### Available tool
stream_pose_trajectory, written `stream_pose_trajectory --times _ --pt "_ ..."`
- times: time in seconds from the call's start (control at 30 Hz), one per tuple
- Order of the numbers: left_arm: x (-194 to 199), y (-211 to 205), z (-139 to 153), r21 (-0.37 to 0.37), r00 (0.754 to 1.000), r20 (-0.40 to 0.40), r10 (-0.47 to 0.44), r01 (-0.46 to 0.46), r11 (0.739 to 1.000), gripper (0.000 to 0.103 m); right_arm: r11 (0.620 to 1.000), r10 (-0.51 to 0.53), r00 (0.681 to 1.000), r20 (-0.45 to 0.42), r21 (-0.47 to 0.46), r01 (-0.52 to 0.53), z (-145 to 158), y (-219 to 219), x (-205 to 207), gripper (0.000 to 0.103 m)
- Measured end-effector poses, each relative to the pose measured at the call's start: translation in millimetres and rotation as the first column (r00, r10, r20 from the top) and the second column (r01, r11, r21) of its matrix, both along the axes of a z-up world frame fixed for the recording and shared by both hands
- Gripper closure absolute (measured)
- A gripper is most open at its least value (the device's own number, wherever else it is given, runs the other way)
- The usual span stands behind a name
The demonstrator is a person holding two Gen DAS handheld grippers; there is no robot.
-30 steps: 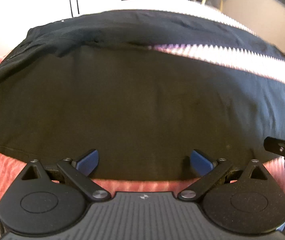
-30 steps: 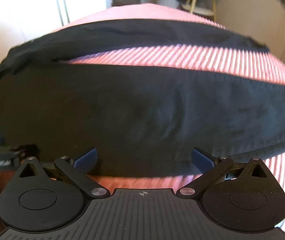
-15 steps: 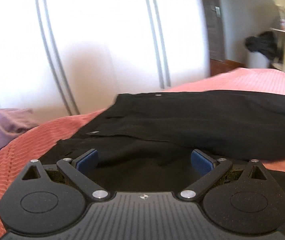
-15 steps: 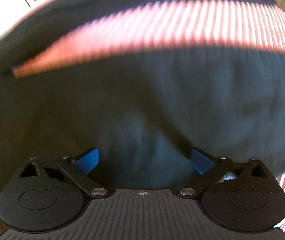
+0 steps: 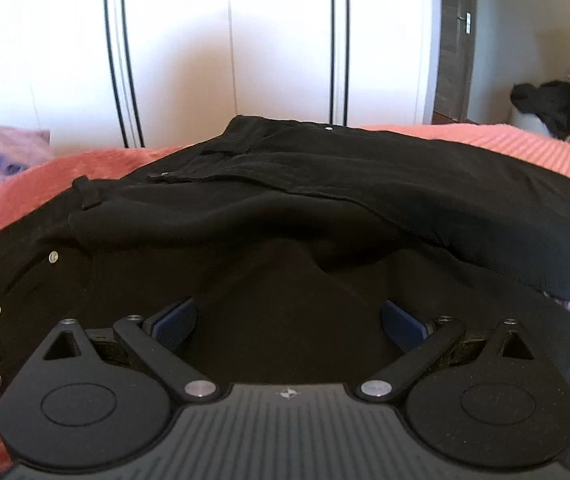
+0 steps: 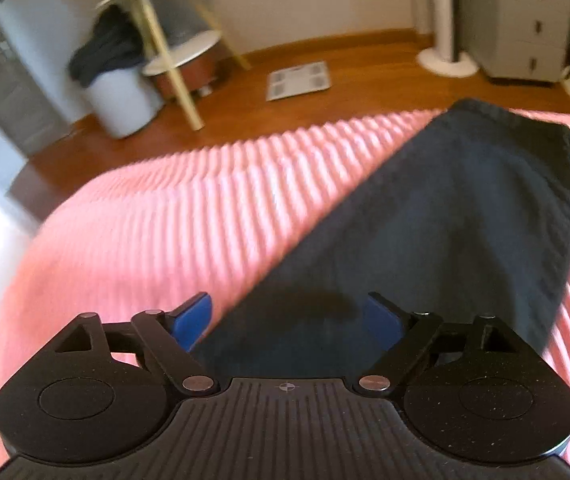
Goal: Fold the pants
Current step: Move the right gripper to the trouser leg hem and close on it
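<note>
A: Pants [image 5: 285, 208] lie on the pink spread [image 5: 25, 184], black and mostly flat. Ahead of the left claw [image 5: 289, 320] sits the waist end, with its rivets off to the claw's left and one leg lying over the other, its edge running away to the claw's right. I'd judge the lengthwise fold done, or nearly so.

B: And the crosswise folds?

A: Not begun, as far as I can tell. From the right claw [image 6: 289, 316] the leg [image 6: 465, 208] runs straight out ahead and to its right, ending in a flat hem [image 6: 525, 120] well short of the bed's far edge.

B: Either claw gripping?

A: No. The left one's jaws stand wide, cloth beneath them but nothing pinched. The right one's jaws are opening, the leg's left edge lying between them, pads clear of it.

B: Room to move?

A: Plenty. Bare spread stretches to the right claw's left, then drops to wood floor [image 6: 325, 80], where a stool [image 6: 173, 40] and bin [image 6: 121, 100] stand well apart. Ahead of the left claw, beyond the waist, a white wardrobe [image 5: 225, 40] stands near the bed. That side seems tighter.
</note>
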State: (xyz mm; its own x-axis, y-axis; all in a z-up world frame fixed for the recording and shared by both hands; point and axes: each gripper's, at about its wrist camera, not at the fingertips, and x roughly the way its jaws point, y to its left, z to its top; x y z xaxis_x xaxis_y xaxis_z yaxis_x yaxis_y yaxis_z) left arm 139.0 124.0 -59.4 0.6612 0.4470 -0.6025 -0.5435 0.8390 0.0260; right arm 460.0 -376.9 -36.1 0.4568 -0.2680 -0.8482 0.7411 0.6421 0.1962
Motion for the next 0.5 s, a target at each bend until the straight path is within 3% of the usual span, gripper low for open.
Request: stream_pose_trajectory --times 0.03,0.1,0.2,0.27,0.33,0.4,0.47,0.5 --pt "-1 -1 -2 0.006 1.000 0.012 0.011 -0.011 1.000 0.004 1.000 -0.019 1.000 -0.010 -0.002 0.019 -5 -1 4 0.013" --pt "1 -4 -5 0.028 1.000 0.017 0.024 -0.025 0.999 0.004 0.998 -0.034 0.998 -0.047 -0.054 0.031 -18 -3 10 0.023" --pt "4 -12 -8 0.034 0.999 0.029 0.046 -0.047 0.998 0.004 0.995 0.020 0.999 -0.036 -0.097 -0.023 -19 -3 5 0.045" --pt "3 -11 -7 0.025 0.998 0.037 0.057 -0.058 0.998 0.004 0.997 0.075 0.997 0.031 -0.034 -0.074 -11 -16 -10 0.085" --pt "-1 -7 -5 0.000 0.997 0.046 0.062 -0.062 0.998 0.004 0.993 0.117 0.988 0.103 -0.006 -0.117 4 -19 -39 0.100" --pt "-4 1 -1 -0.034 0.994 0.067 0.087 -0.085 0.996 0.004 0.993 0.113 0.975 0.192 -0.042 -0.107 29 -20 -91 0.102" --pt "-13 4 6 -0.065 0.988 0.109 0.114 -0.107 0.992 0.004 0.986 0.132 0.946 0.295 -0.133 -0.096 47 -25 -162 0.102" --pt "-20 5 11 -0.084 0.981 0.145 0.125 -0.114 0.990 0.004 0.986 0.136 0.931 0.339 -0.137 -0.095 48 -29 -195 0.102"
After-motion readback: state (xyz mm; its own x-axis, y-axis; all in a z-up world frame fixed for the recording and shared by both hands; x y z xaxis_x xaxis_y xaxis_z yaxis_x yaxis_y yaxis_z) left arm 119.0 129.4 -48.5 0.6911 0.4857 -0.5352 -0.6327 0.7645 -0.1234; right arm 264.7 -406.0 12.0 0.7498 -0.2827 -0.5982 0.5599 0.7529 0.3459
